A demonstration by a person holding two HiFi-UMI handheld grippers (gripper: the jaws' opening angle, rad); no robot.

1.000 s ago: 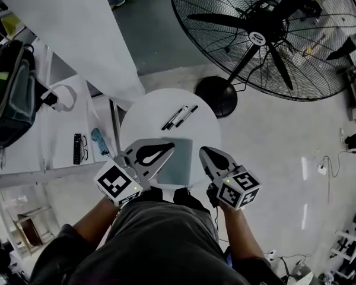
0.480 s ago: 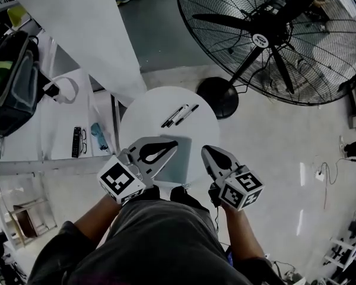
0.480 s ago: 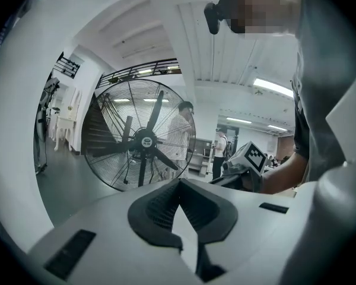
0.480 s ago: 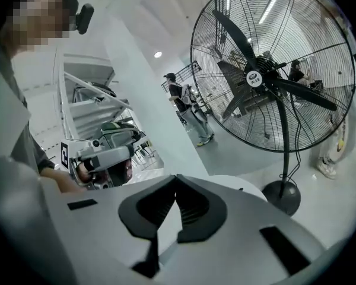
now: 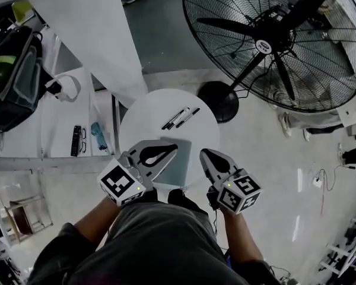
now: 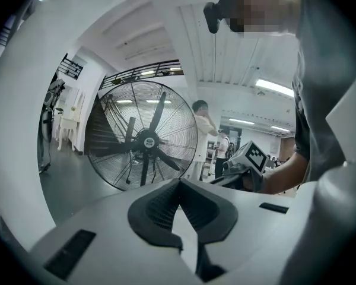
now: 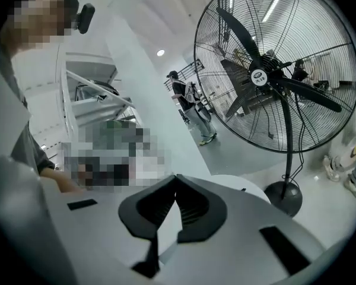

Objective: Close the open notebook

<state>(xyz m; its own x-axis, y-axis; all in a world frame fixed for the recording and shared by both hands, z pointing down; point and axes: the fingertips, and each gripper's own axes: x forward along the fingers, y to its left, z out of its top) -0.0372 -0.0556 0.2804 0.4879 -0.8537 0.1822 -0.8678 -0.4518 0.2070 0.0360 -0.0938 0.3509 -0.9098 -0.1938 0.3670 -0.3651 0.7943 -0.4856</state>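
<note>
Notebook [image 5: 181, 166] lies beneath the clenched left tongs [image 5: 173, 149], just beside the clenched right tongs [image 5: 204, 153].

Notebook [image 5: 181, 166]: left part lies under the left gripper [image 5: 175, 148]; open or closed, cannot tell.
Table [image 5: 148, 114]: near rim hidden behind the left gripper, the right gripper [image 5: 204, 154] and the person's torso.
Pens [image 5: 180, 117]: two or three, too small to count.
Fan [image 5: 267, 40]: cage cut by top and right edges.
Dark strip [image 5: 76, 141] and teal item [image 5: 98, 136] on side desk: too small to identify.
</note>
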